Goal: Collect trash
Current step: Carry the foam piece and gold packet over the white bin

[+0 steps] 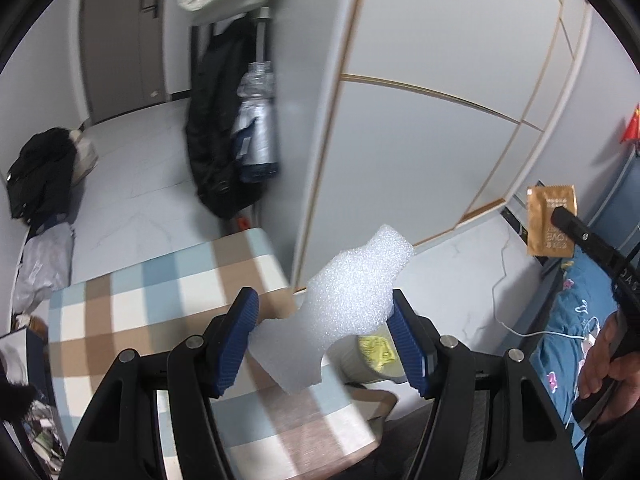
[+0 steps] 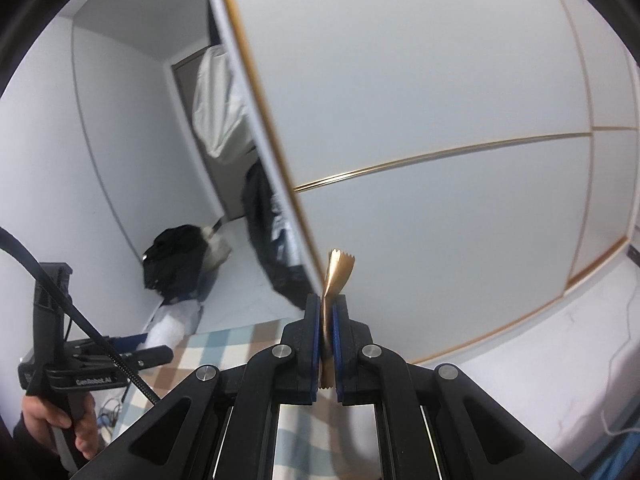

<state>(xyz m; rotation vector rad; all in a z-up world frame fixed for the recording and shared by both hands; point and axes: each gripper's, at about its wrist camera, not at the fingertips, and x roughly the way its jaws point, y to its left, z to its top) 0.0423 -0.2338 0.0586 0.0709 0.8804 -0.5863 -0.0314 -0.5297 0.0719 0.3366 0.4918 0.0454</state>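
Note:
A white foam piece (image 1: 348, 296) sits between the blue pads of my left gripper (image 1: 324, 300), which is shut on it above the checked tabletop. A gold foil sachet (image 1: 550, 220) hangs at the right, pinched at the tip of my right gripper (image 1: 562, 213), with a hand (image 1: 612, 364) on its handle. In the right wrist view the right gripper (image 2: 326, 300) is shut on that sachet (image 2: 339, 270), which stands up edge-on from the pads. The left gripper's black body (image 2: 92, 368) and the hand holding it (image 2: 60, 420) are at the lower left.
A checked blue, tan and white table (image 1: 152, 320) lies below. A pale round container (image 1: 372, 356) with something yellow stands on the floor beside it. White wardrobe doors (image 1: 440, 128) fill the right, dark coats (image 1: 216, 128) hang behind, a black bag (image 1: 36, 176) lies left, and blue bedding (image 1: 576, 300) lies right.

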